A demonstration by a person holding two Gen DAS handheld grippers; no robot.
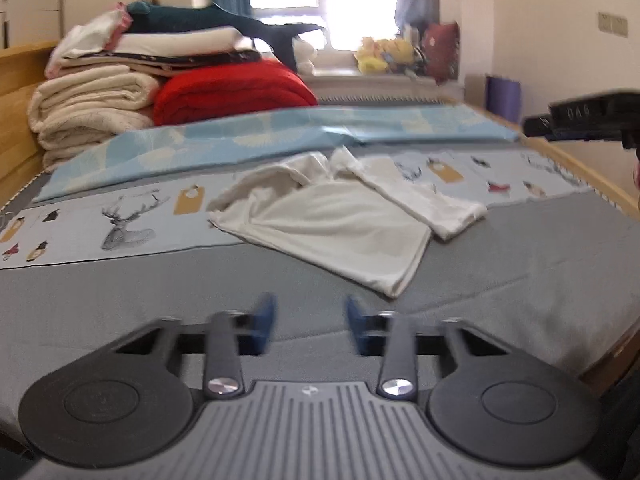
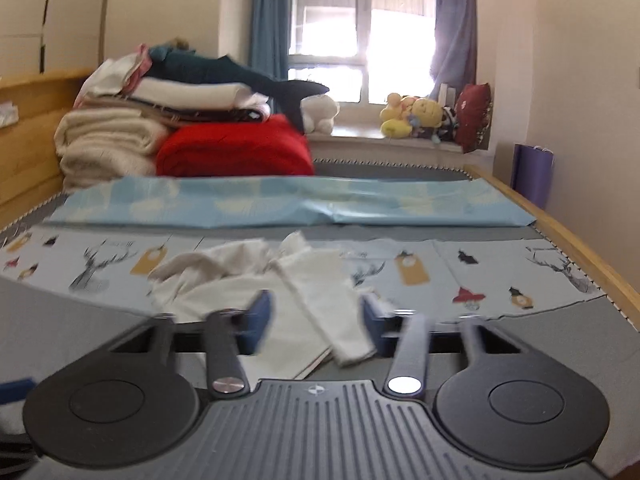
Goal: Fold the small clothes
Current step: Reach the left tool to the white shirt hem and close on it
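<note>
Both the left gripper (image 1: 308,322) and right gripper (image 2: 316,320) gape empty before the crumpled cream cotton garment (image 1: 332,220), likely light and floppy, best pinched at its near corners.

The left handheld gripper (image 1: 308,322) has two blue rubber-like fingertip pads (image 1: 264,320) on dark grey arms, each pinned with a shiny round silver screw to a ribbed grey plastic body bearing a small round emblem, flanked by two black discs. The right handheld gripper (image 2: 318,322) is built alike; its black side, seen in the left wrist view, carries pale lettering.
</note>
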